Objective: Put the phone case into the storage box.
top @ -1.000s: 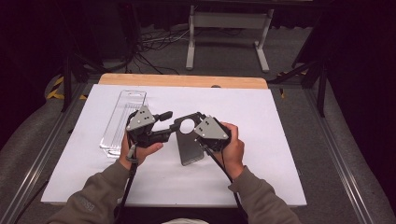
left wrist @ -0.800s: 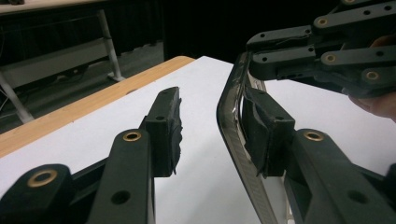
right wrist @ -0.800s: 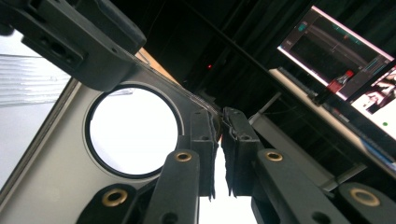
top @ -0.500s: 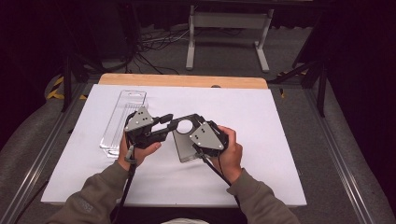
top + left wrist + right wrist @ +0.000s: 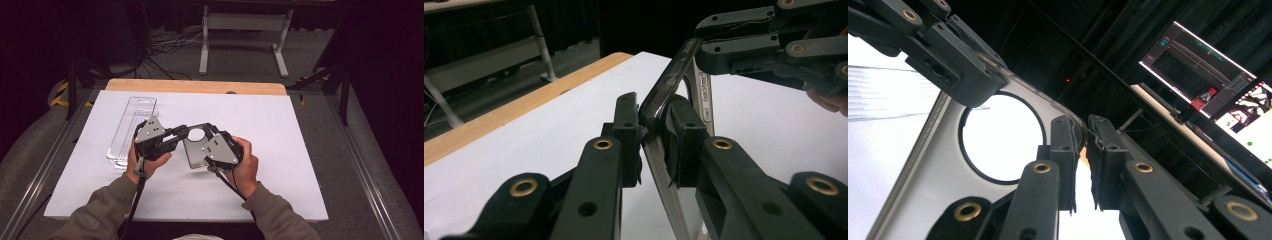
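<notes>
A white matte tabletop with a wooden far edge carries a clear ribbed plastic tray at left. Above its middle, a flat grey phone case with a round hole hangs between both tools: left tool, jaws just closed, pinches its rim; right tool clamps its corner.

Two hand-held black claws, olive-grey sleeves

The left claw and right claw are matte black, each topped by a grey three-cornered plate with small dark screws. Brass-ringed pivots and plain round holes dot the linked arms in both claw views; the jaws end in blocky, ragged-edged pads. A black cable trails from each. The sleeves are olive-grey, ribbed at the cuffs.
</notes>
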Tool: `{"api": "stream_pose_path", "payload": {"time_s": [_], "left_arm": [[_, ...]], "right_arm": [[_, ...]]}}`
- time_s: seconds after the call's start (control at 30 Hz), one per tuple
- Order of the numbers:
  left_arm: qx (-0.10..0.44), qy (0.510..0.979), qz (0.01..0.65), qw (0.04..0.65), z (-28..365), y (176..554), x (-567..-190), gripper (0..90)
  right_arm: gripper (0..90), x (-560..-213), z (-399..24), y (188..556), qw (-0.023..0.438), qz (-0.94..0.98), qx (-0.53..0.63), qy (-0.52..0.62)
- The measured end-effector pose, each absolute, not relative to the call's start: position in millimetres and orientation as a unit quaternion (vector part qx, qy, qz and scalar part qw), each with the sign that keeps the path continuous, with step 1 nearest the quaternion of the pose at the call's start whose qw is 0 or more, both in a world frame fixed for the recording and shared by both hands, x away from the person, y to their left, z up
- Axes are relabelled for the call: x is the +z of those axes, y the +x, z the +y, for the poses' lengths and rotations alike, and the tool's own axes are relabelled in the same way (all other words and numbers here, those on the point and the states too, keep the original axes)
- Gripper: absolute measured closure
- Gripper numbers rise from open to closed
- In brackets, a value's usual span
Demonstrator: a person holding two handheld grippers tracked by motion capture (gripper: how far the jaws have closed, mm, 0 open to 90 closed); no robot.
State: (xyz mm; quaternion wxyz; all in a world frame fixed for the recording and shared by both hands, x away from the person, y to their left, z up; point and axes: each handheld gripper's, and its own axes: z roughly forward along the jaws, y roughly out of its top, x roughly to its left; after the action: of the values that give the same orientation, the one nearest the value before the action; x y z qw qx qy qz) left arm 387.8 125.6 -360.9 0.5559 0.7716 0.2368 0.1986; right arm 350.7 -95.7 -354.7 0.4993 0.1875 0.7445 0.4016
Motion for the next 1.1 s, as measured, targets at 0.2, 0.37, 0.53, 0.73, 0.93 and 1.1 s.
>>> {"api": "stream_pose_path", "payload": {"time_s": [0.2,0.37,0.53,0.73,0.93,1.1], "left_arm": [[0.209,0.771,0.233,0.554,127,386,-360,78.5],[0.219,0.773,0.224,0.551,130,383,-358,78.8],[0.219,0.774,0.22,0.553,131,383,-359,78.9],[0.225,0.772,0.219,0.553,134,383,-357,79.1],[0.228,0.771,0.218,0.553,139,382,-356,79.1],[0.231,0.771,0.216,0.553,139,381,-355,79.0]], "right_arm": [[81.9,-355,-95,349,0.499,0.744,0.404,0.185],[81.0,-354,-96,349,0.493,0.745,0.411,0.183],[79.7,-353,-99,351,0.472,0.75,0.425,0.185],[75.5,-351,-100,351,0.458,0.754,0.434,0.183],[72.4,-351,-105,351,0.445,0.754,0.445,0.189],[68.8,-351,-111,350,0.437,0.753,0.453,0.194]]}}
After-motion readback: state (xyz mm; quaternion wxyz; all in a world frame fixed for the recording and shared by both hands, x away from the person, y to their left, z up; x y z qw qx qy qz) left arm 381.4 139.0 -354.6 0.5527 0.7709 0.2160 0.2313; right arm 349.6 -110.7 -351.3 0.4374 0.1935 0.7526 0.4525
